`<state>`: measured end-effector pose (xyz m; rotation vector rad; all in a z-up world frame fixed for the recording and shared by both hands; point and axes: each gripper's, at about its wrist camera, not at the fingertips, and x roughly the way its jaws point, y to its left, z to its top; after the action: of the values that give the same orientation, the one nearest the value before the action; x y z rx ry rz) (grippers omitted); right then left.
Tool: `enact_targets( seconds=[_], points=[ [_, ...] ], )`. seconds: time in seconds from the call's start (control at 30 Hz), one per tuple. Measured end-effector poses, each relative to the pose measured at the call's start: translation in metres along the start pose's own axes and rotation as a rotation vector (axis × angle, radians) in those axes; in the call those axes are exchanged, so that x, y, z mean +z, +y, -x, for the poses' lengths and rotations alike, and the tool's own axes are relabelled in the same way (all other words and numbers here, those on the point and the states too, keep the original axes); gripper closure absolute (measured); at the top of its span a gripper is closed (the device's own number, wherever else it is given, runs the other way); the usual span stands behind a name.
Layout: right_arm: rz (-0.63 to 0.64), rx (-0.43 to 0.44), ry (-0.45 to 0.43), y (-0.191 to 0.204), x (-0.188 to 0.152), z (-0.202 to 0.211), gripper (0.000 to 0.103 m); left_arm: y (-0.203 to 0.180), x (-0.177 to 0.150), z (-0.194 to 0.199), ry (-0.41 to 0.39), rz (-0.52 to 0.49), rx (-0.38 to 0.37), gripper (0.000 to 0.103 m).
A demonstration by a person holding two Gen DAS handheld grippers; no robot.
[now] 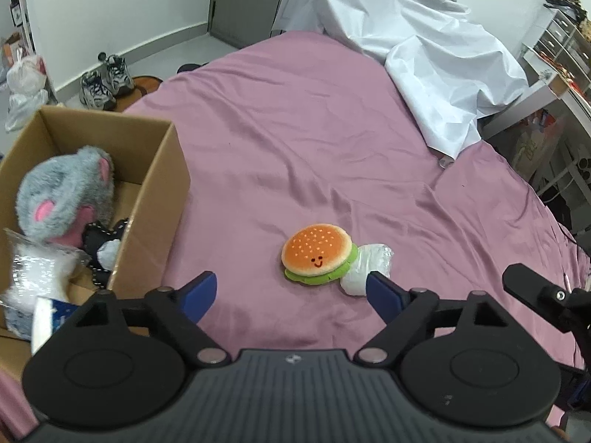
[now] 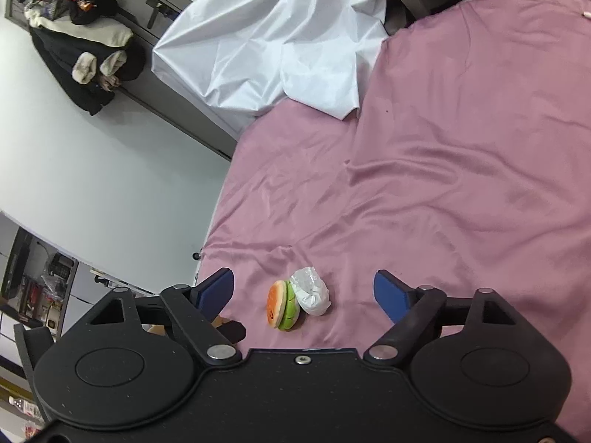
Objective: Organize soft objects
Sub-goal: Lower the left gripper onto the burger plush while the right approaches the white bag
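Plush burger (image 1: 317,254) looks light and squashy; I'd pinch across its bun. Left gripper (image 1: 291,291) and right gripper (image 2: 304,295) both gape, empty.

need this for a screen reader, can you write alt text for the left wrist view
The open left gripper hovers over a pink bedsheet, aimed at a burger plush that touches a white plastic bundle. To the left, a cardboard box holds a grey plush and other soft items.
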<state>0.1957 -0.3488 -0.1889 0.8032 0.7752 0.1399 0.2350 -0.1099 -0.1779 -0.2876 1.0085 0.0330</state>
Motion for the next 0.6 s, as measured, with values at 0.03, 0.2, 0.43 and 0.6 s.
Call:
enact_targets(
  seconds=[0.03, 0.2, 0.43, 0.6],
  points=[
    [-0.009, -0.004, 0.008, -0.001, 0.001, -0.004, 0.023, 0.001, 0.001, -0.003, 0.002, 0.005, -0.003, 0.018],
    [-0.017, -0.015, 0.041, 0.001, 0.002, -0.023, 0.028, 0.0, 0.008, -0.023, 0.019, 0.031, -0.024, 0.021],
    [-0.035, -0.031, 0.067, 0.003, 0.012, -0.052, 0.03, 0.0, 0.013, -0.045, 0.043, 0.067, -0.047, 0.023],
    [-0.057, -0.041, 0.097, 0.005, 0.016, -0.08, 0.033, 0.004, 0.014, -0.063, 0.081, 0.132, -0.06, 0.031]
  ],
)
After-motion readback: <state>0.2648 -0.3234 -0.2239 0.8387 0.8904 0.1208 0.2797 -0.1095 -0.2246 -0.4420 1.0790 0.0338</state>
